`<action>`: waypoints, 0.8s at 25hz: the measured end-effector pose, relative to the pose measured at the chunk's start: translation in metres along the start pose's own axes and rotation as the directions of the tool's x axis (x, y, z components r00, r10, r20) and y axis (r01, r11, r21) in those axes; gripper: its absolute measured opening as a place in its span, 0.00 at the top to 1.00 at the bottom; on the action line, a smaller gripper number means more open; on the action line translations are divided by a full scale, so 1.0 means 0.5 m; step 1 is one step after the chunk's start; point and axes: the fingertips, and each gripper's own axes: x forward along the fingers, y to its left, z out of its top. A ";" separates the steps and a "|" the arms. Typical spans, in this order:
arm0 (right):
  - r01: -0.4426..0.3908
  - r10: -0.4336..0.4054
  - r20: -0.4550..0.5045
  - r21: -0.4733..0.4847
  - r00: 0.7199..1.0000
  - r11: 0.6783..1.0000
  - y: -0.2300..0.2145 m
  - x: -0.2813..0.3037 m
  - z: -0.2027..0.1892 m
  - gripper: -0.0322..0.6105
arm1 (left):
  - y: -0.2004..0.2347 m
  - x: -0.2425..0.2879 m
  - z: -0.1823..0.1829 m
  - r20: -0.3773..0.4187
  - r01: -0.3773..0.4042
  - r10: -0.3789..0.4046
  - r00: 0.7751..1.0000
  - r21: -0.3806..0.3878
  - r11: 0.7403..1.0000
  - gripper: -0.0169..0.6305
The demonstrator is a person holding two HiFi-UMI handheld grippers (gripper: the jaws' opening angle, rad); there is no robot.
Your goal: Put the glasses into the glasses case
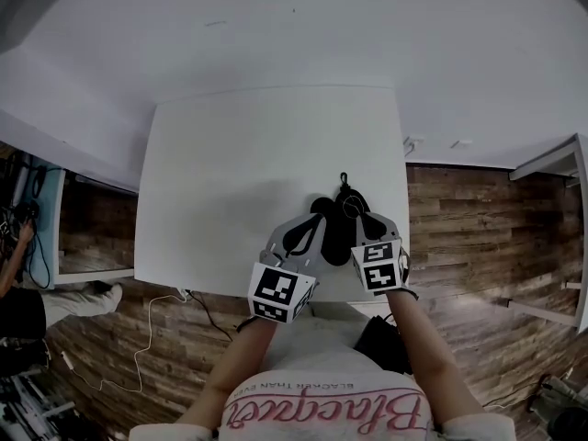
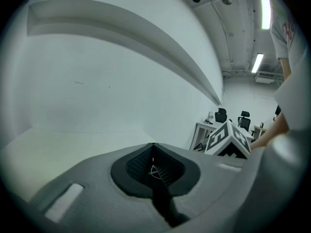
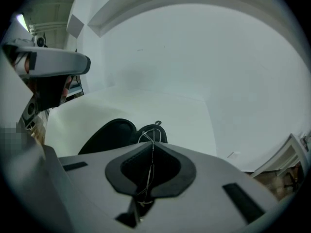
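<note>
- White table [image 1: 230,182] fills the middle of the head view, with a pale wall [image 1: 276,26] behind it and wood-plank floor [image 1: 478,219] on either side.
- Both grippers are held close together over the table's near edge, in front of the person's shirt [image 1: 331,412].
- Glasses case [image 3: 109,132] is black and lies open on the table. In the right gripper view it sits just beyond the jaw tips; in the head view it shows as dark shapes between the two grippers.
- Right gripper [image 3: 151,147] has its jaws pressed together on the glasses [image 3: 147,135]. The thin wire frame runs down the seam between the dark pads and loops out above the tips, in front of the case.
- Glasses are thus off the table and not yet in the case.
- Left gripper [image 2: 153,152] also has its jaws brought together. A small bit of thin wire shows in the seam between its pads, which looks to be another part of the same frame.
- Left gripper view looks up at the wall and ceiling lights, and the right gripper's marker cube [image 2: 227,141] appears just beside it on the right.
</note>
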 end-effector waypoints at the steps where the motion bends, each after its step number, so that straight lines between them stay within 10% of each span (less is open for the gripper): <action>1: 0.009 -0.009 -0.010 -0.006 1.000 1.000 -0.003 0.004 -0.003 0.93 | 0.002 0.000 0.000 -0.001 -0.001 0.001 1.000 0.000 1.000 0.96; 20: -0.019 0.008 0.114 0.097 0.993 0.995 -0.015 -0.009 0.034 0.83 | 0.057 -0.014 0.026 0.055 0.038 -0.037 0.998 -0.016 0.999 0.96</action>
